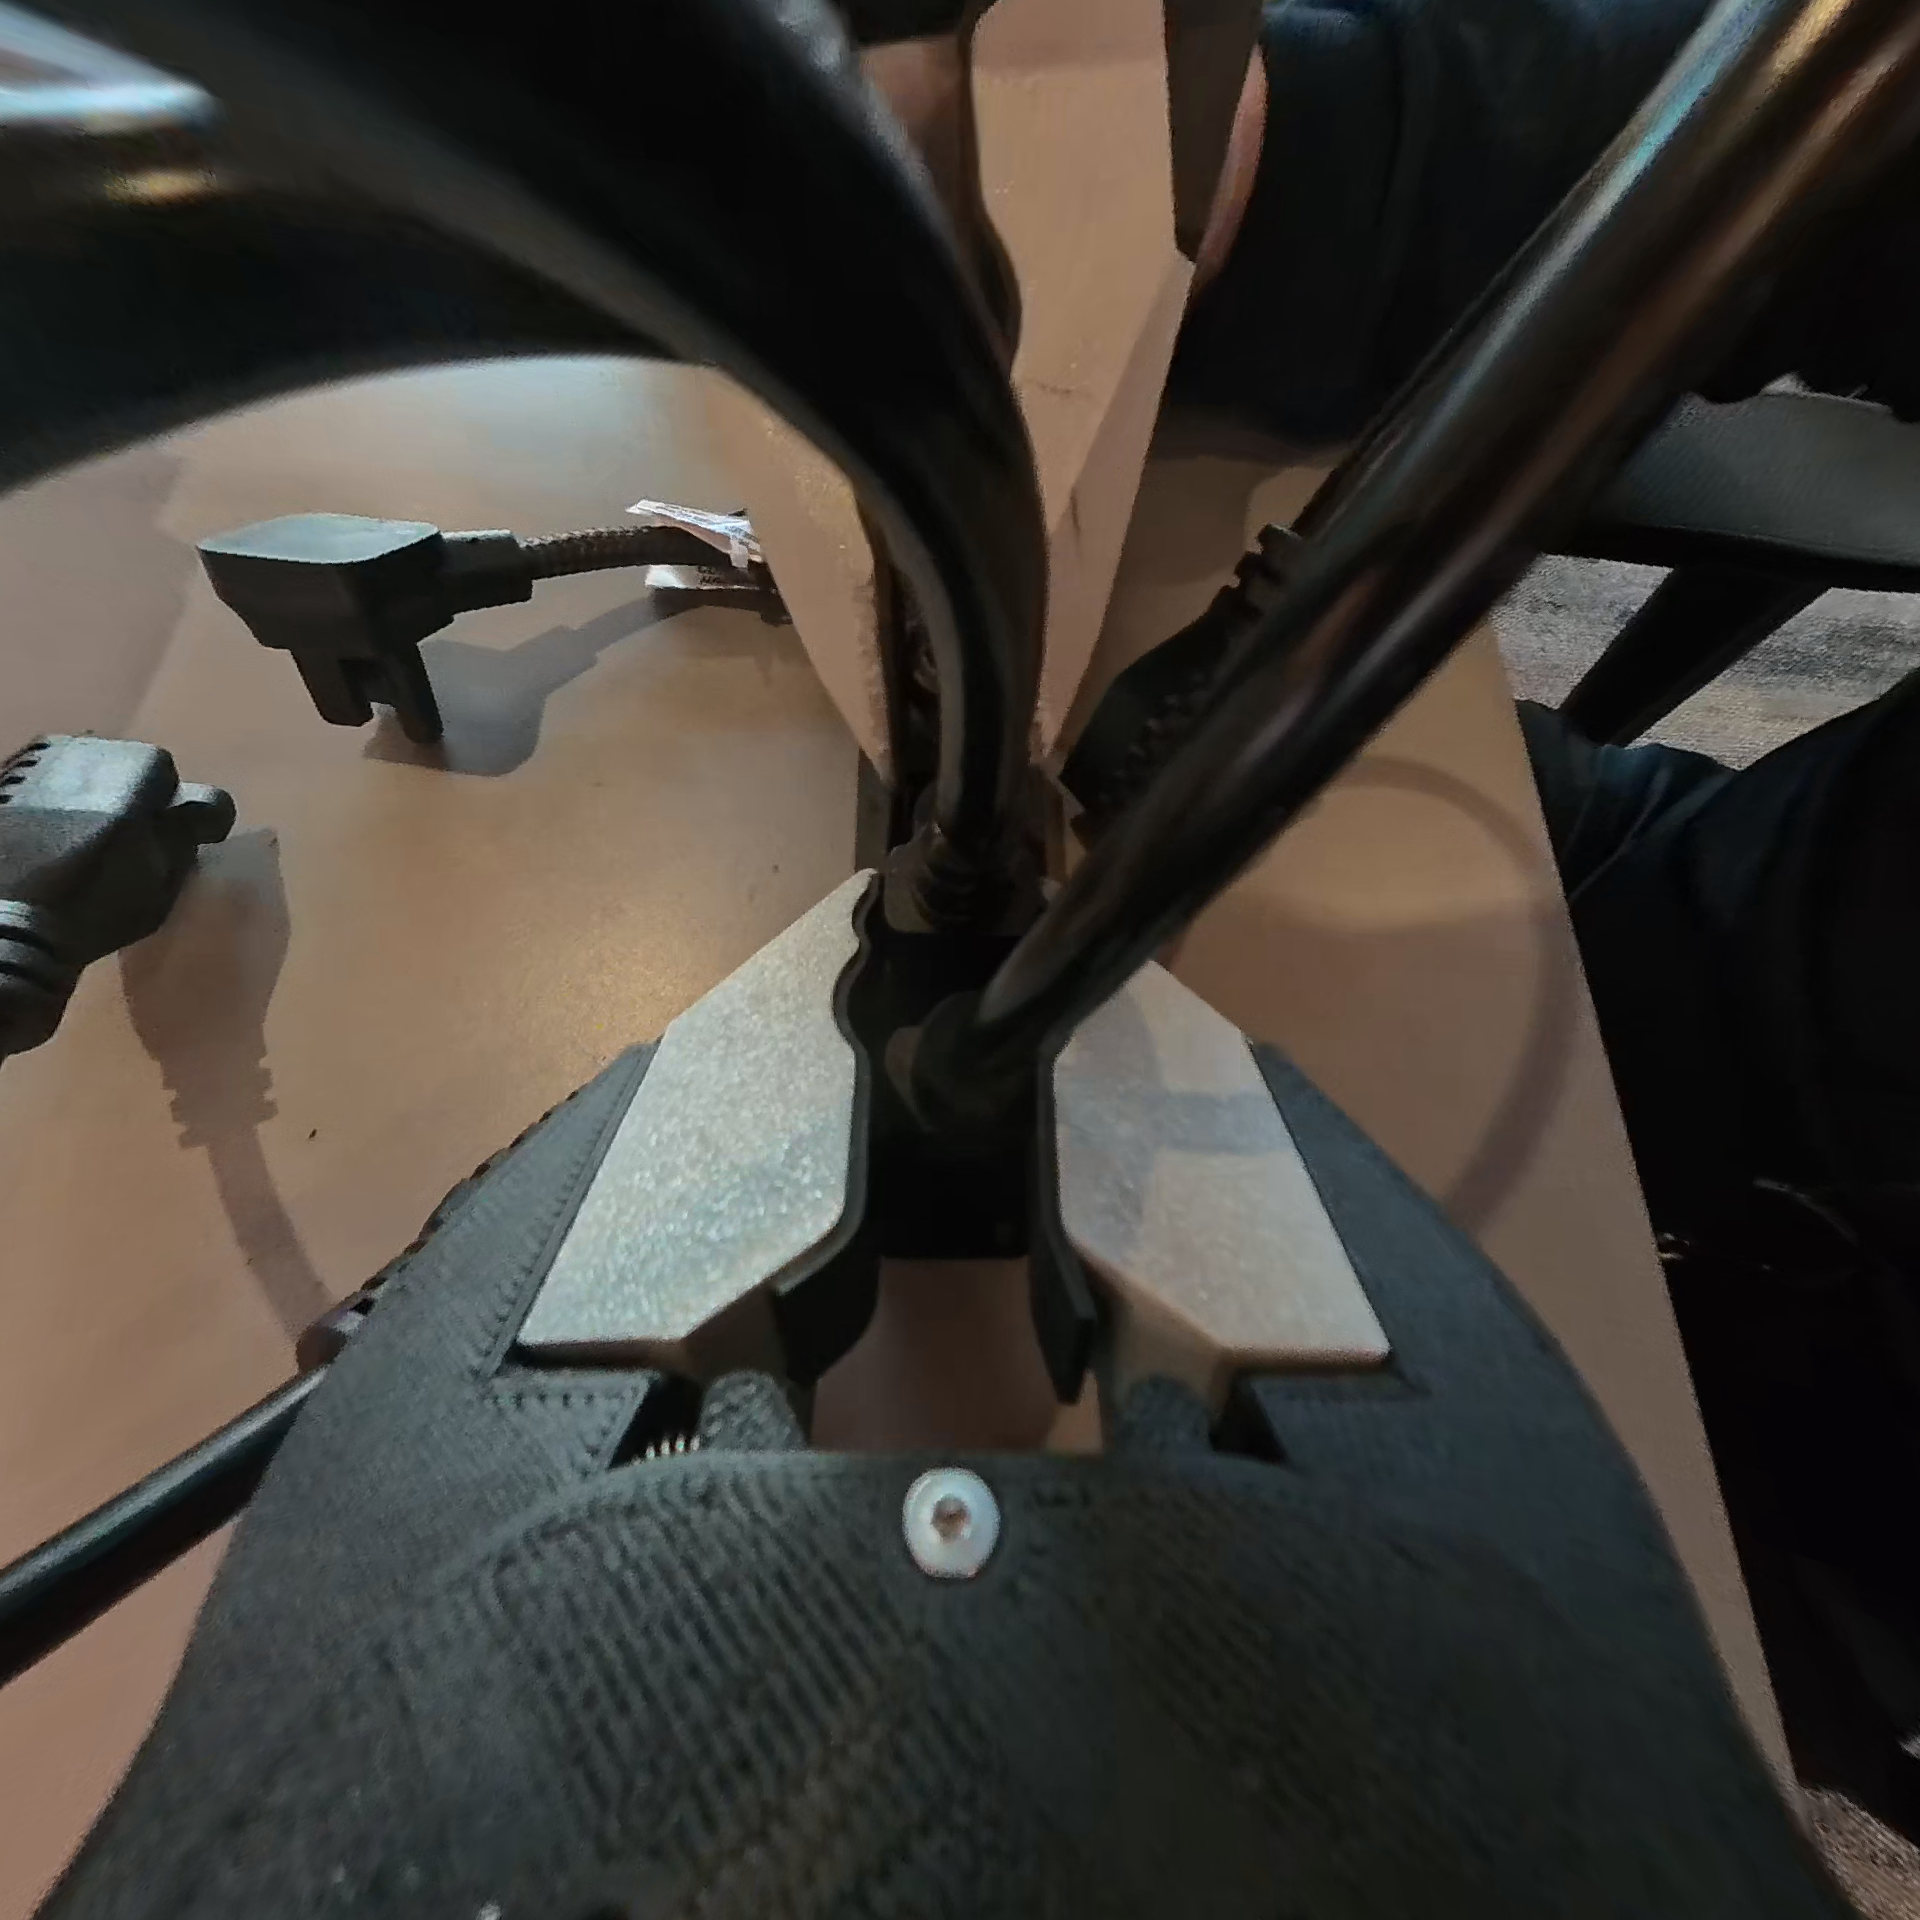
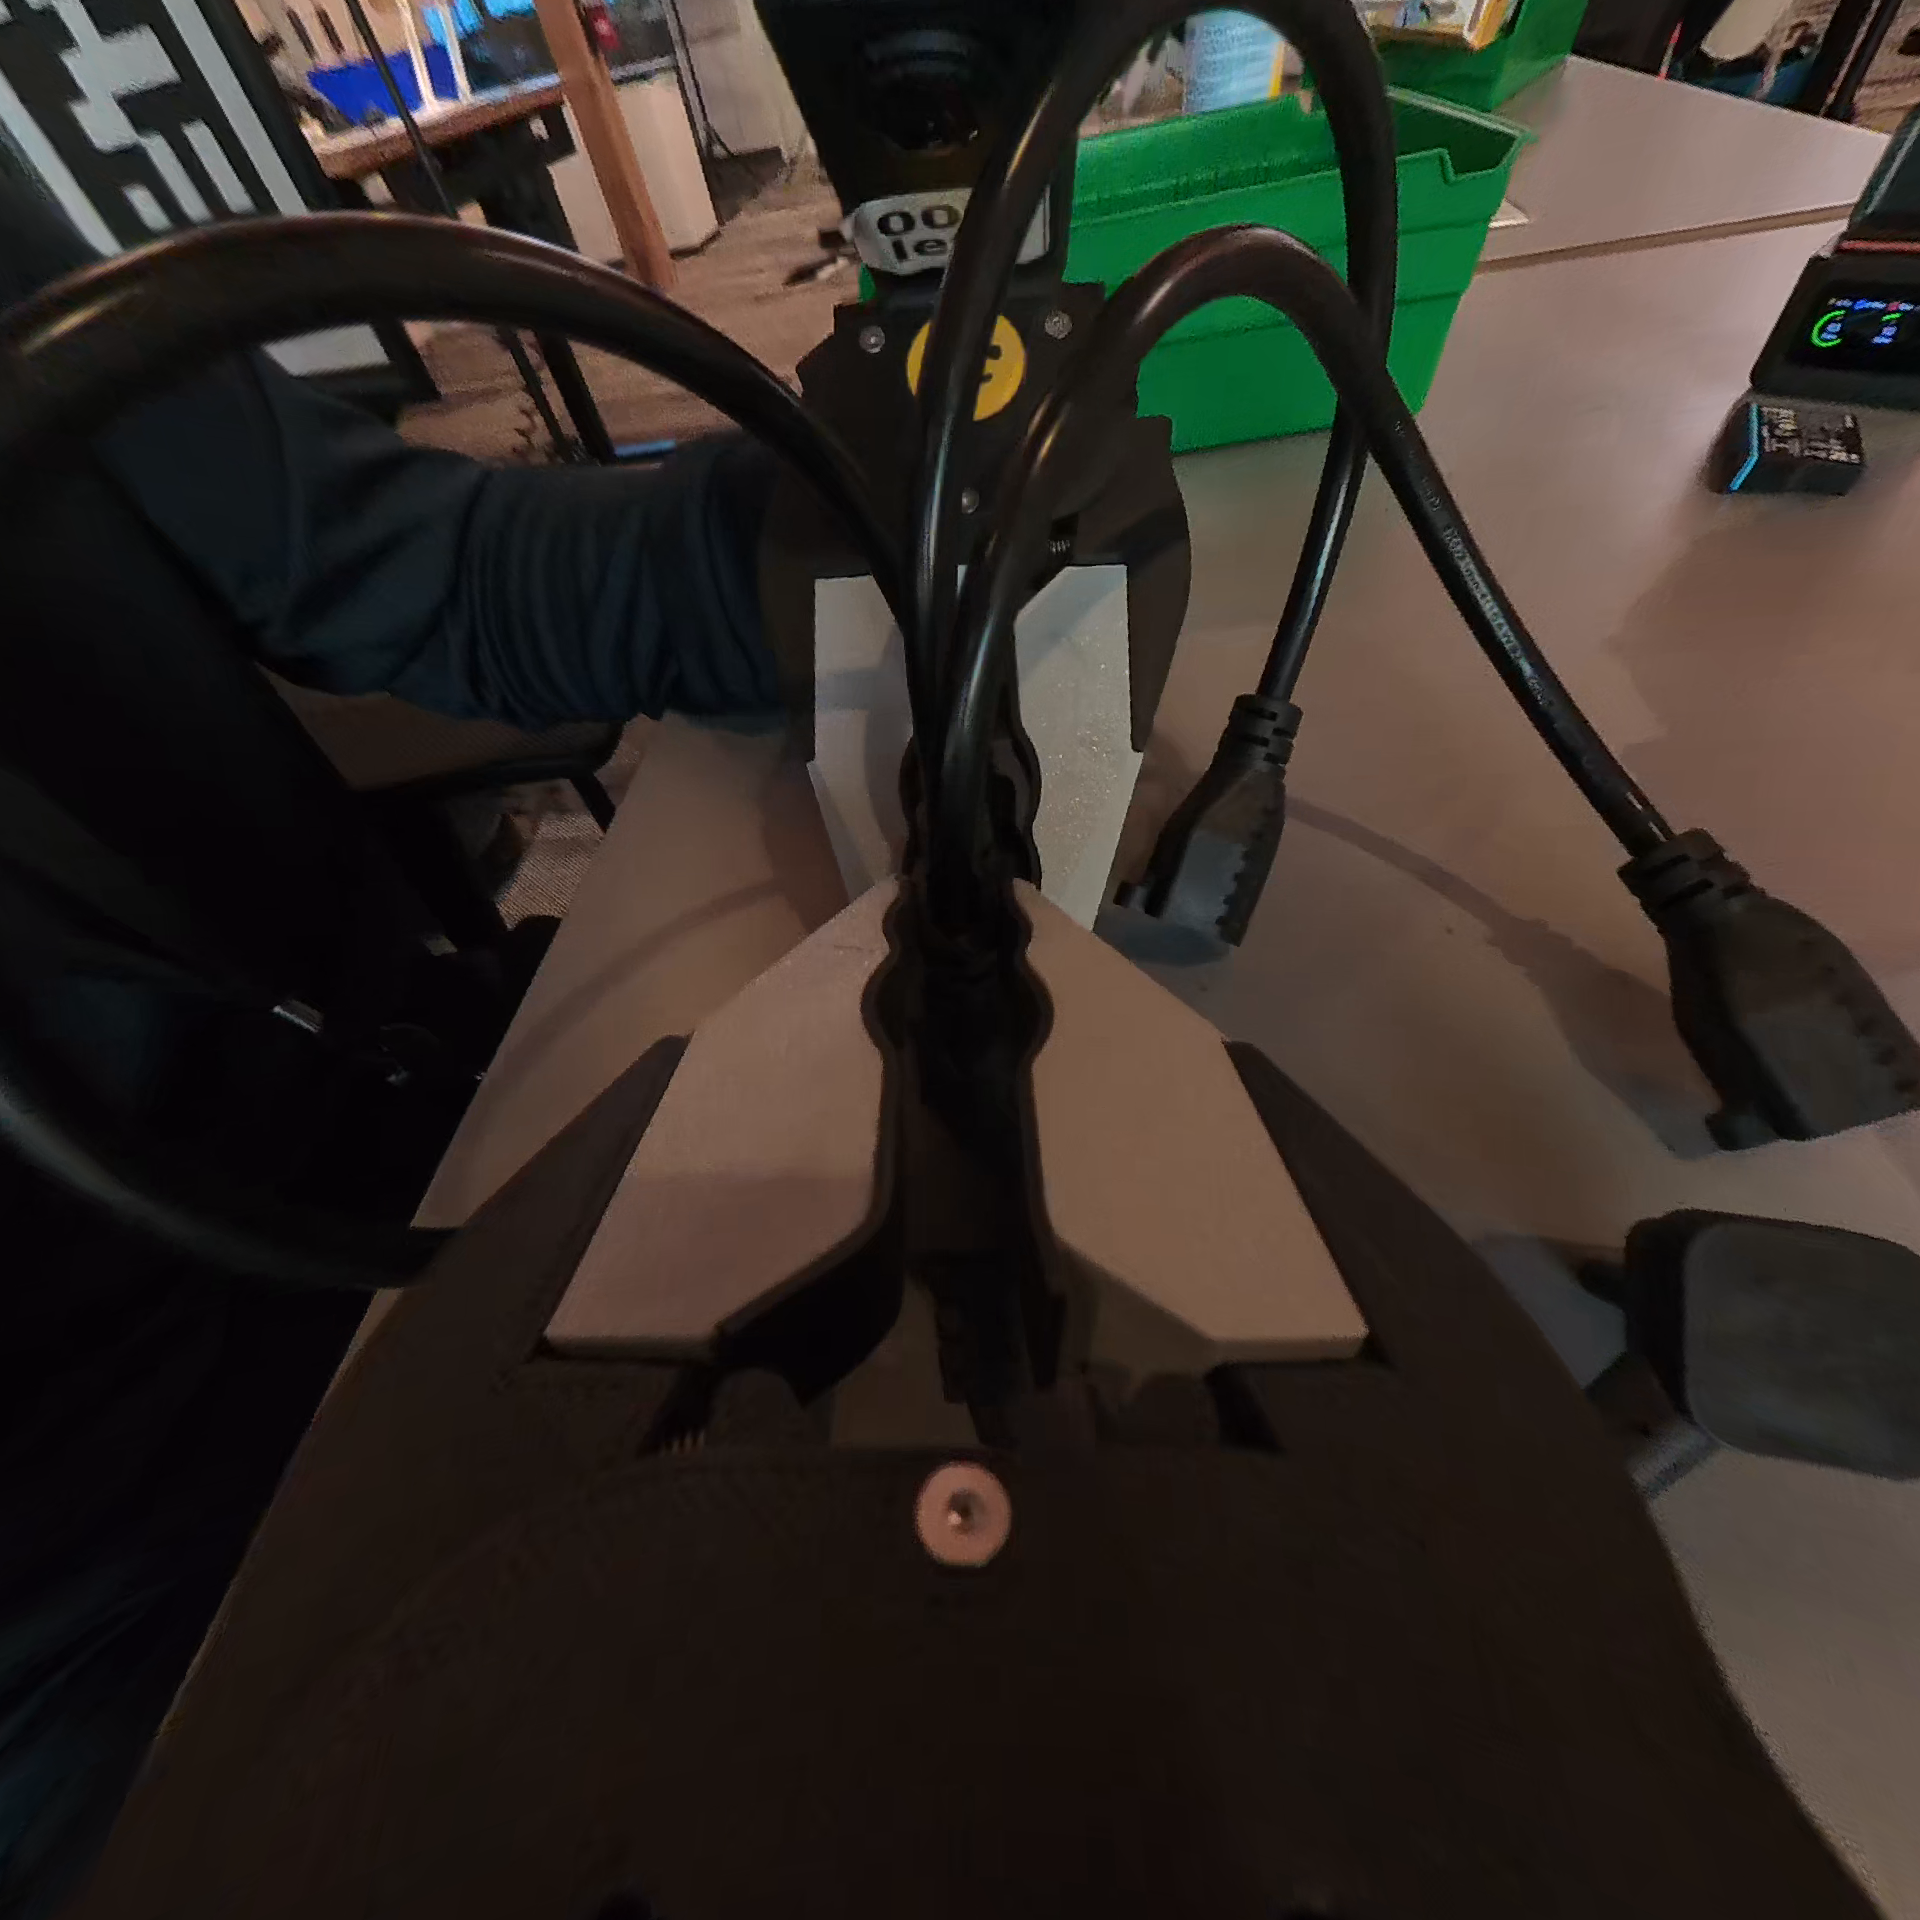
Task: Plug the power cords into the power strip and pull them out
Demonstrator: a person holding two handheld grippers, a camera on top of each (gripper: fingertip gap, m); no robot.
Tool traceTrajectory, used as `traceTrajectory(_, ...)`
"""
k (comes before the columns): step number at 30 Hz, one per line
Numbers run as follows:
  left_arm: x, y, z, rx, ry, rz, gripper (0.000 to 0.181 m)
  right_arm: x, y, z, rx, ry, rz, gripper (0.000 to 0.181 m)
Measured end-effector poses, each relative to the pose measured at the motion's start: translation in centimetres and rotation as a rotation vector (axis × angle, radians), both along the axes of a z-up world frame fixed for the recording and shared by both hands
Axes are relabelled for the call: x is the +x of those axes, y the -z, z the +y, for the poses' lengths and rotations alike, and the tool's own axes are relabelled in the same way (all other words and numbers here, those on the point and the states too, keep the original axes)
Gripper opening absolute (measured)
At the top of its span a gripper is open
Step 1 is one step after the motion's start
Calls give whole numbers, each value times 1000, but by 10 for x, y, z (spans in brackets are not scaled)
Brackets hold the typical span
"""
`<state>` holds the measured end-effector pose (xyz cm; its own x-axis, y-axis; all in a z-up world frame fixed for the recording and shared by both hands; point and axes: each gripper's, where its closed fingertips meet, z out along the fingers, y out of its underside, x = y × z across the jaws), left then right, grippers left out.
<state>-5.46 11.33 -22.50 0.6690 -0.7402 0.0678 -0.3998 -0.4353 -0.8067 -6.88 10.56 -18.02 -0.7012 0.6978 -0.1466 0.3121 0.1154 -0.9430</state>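
Observation:
My left gripper (image 1: 961,935) is shut on a black plug body (image 1: 940,1164); a thick glossy cord (image 1: 1351,623) rises from it to the upper right. My right gripper (image 2: 964,914) faces it tip to tip and is shut on a narrow black plug body (image 2: 977,1195). Several black cords (image 2: 1039,436) loop up from where the two grippers meet. In the right wrist view the left gripper (image 2: 966,821) shows opposite, with white fingers (image 2: 1081,717) and a yellow sticker. I cannot tell which black part is the power strip.
Loose black cord ends lie on the beige table (image 1: 499,987): an angled plug with a braided cord (image 1: 322,582), another connector (image 1: 83,873), two connectors (image 2: 1216,852) (image 2: 1787,1018) and a black block (image 2: 1797,1340). A green bin (image 2: 1299,260) and a small lit device (image 2: 1860,332) stand farther off. A dark sleeve (image 2: 520,603) reaches in. One gripper's finger ends stand about 4 centimetres off the other's.

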Motion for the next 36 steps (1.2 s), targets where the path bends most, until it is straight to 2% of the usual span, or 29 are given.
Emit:
traceTrajectory(6,1,1,2,29,1,18,25,3,-3,3,-57,-80,24,15)
traceTrajectory(9,-8,1,8,38,-44,19,27,1,-12,30,-102,17,53,23)
traceTrajectory(13,-15,-1,15,13,-106,-38,26,-3,-24,65,-69,212,141,19)
traceTrajectory(17,-12,-9,7,-128,-123,-276,26,-2,-29,80,-43,302,191,14)
traceTrajectory(22,-22,-37,12,-211,-159,-666,26,2,-42,91,-95,339,233,9)
traceTrajectory(24,-28,-41,11,-224,-158,-730,25,4,-46,92,-109,341,243,8)
traceTrajectory(26,-28,-40,10,-233,-156,-728,25,4,-47,92,-102,339,252,8)
traceTrajectory(30,-24,-29,6,-252,-142,-615,25,4,-44,87,-93,303,232,8)
traceTrajectory(36,-26,-16,-3,-291,-119,-500,26,4,-18,58,26,174,135,12)
